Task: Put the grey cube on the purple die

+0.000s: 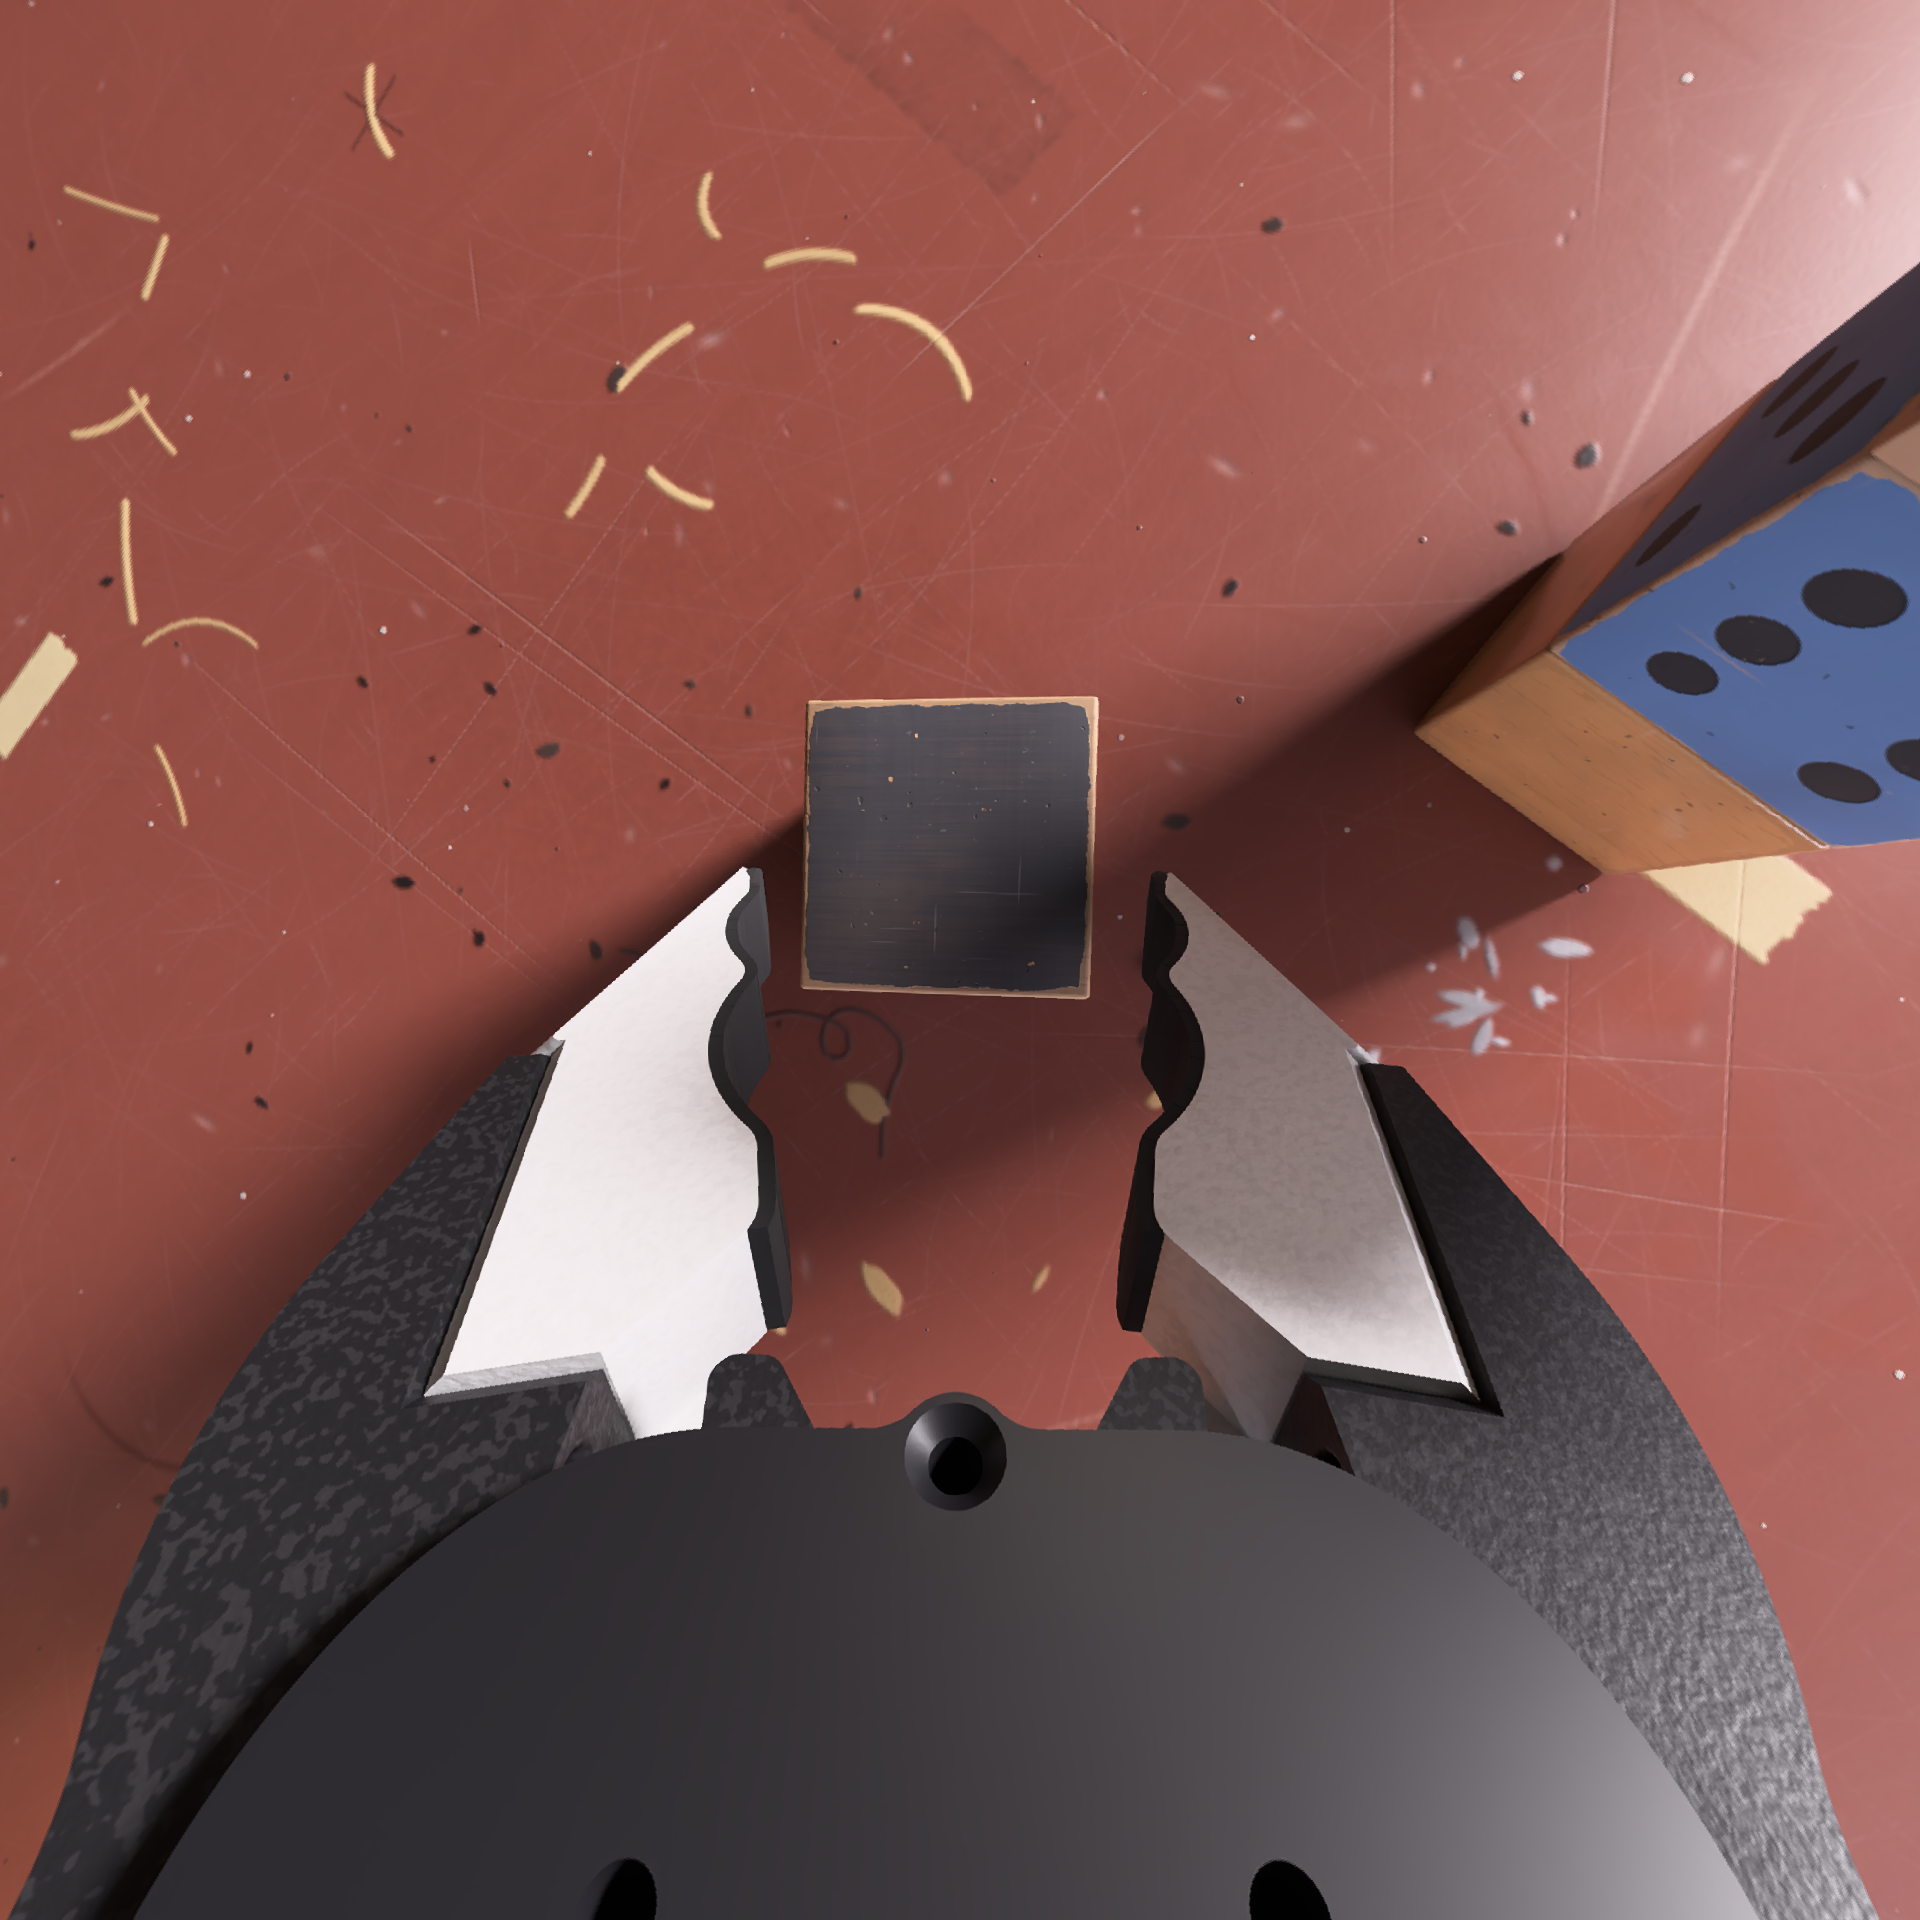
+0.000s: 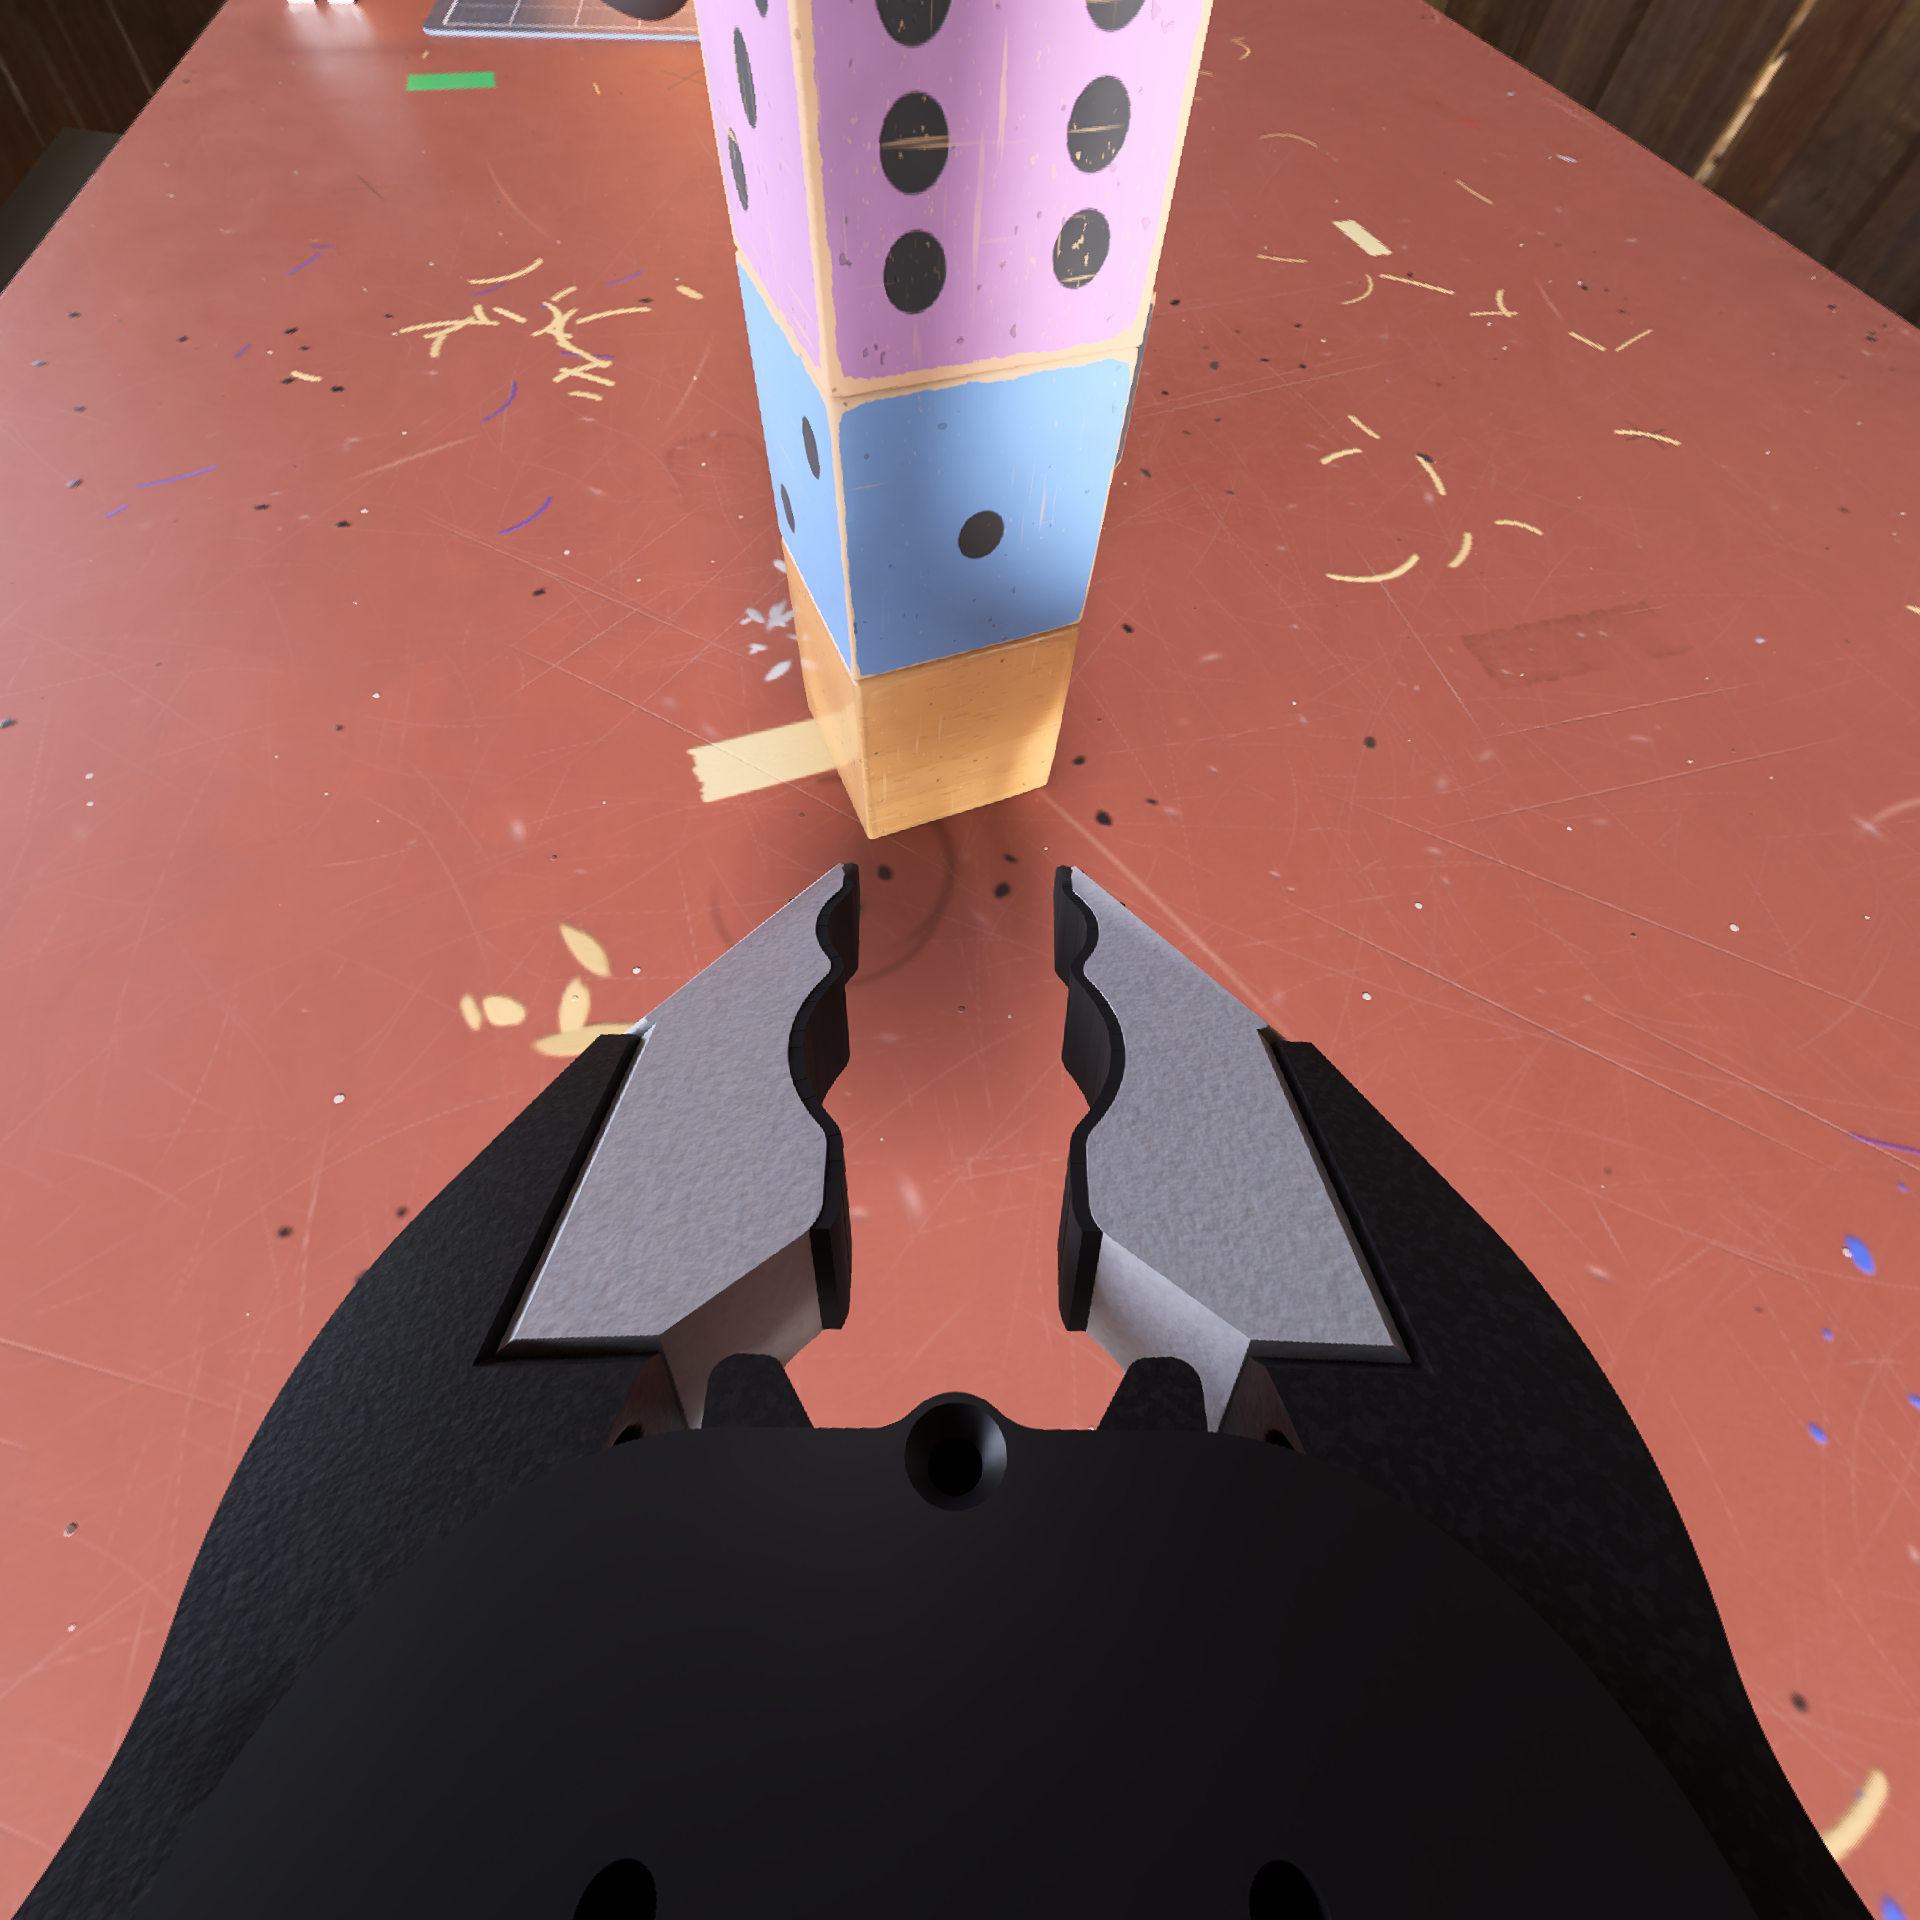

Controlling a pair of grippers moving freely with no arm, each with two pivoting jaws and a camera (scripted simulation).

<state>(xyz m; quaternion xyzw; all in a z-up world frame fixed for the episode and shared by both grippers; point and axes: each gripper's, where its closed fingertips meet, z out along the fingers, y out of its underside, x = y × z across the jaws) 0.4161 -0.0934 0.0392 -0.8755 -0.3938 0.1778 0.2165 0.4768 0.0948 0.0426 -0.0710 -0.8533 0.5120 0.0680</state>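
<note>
The grey cube (image 1: 948, 847) lies on the red table, seen from straight above in the left wrist view. My left gripper (image 1: 954, 883) is open and empty; its fingertips stand on either side of the cube's near half, apart from it. The purple die (image 2: 956, 177) tops a stack: under it a blue die (image 2: 966, 520), then a plain wooden cube (image 2: 951, 738). My right gripper (image 2: 956, 878) is open and empty, low over the table just in front of the stack's base. The stack also shows at the right edge of the left wrist view (image 1: 1745, 665).
The red table (image 2: 1455, 831) is scratched and strewn with wood shavings and specks. A strip of tan tape (image 2: 753, 764) lies by the stack's base. A green mark (image 2: 450, 81) and a gridded mat (image 2: 551, 16) lie at the far end. Dark wooden walls border the table.
</note>
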